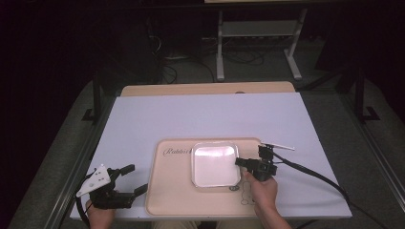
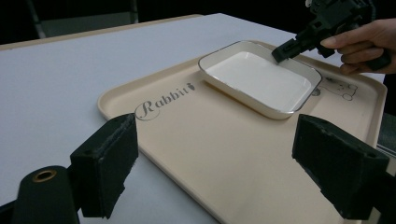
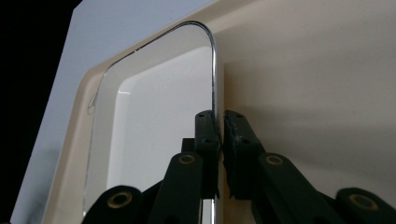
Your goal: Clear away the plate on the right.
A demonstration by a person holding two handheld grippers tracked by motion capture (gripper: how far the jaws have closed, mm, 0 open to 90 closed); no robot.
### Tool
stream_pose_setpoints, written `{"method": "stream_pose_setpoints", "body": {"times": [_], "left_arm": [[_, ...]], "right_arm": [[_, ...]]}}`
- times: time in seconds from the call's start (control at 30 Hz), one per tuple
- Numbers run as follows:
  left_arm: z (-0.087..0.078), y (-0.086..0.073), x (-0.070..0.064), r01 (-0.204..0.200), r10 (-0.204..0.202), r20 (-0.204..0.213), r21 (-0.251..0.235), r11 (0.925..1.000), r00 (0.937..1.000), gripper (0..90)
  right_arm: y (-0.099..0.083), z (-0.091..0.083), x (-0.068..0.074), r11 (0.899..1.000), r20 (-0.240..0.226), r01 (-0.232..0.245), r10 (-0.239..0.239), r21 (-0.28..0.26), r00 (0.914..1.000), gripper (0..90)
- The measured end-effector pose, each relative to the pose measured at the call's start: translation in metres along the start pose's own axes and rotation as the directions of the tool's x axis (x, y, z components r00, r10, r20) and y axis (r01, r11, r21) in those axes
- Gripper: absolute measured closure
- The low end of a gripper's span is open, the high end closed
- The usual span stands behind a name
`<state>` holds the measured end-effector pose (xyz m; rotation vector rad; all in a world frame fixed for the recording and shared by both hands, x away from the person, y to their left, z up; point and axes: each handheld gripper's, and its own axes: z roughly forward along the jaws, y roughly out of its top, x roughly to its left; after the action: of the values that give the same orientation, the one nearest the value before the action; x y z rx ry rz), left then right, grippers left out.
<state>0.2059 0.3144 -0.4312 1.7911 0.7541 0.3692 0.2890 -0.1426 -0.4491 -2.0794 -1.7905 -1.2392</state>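
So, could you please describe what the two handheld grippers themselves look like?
Both are black two-jaw tools. The left gripper carries a light grey three-cornered plate with small holes on top; its jaws end in blocky black pads, with brass-coloured rivets at the joints. The right gripper has the same black links and brass rivets, and a black cable trails from it across the table. No sleeves are visible.

White dish [image 1: 216, 164]: glossy, enamel-like, thin shiny metallic rim. Beige tray [image 1: 172, 191]: smooth matt plastic, printed lettering. Table top [image 1: 200, 114]: matt pale sheet. Right gripper [image 3: 219, 135]: matt black plastic, brass-coloured rivets.
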Motion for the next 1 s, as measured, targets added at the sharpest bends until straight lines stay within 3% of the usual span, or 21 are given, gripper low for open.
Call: {"method": "stream_pose_setpoints", "body": {"times": [1.0], "left_arm": [[0.000, 0.000, 0.000, -0.002, 0.002, 0.000, 0.005, 1.0000, 1.0000, 14.0]], "right_arm": [[-0.013, -0.001, 0.001, 1.000, -0.002, -0.006, 0.006, 0.017, 1.0000, 85.4]]}}
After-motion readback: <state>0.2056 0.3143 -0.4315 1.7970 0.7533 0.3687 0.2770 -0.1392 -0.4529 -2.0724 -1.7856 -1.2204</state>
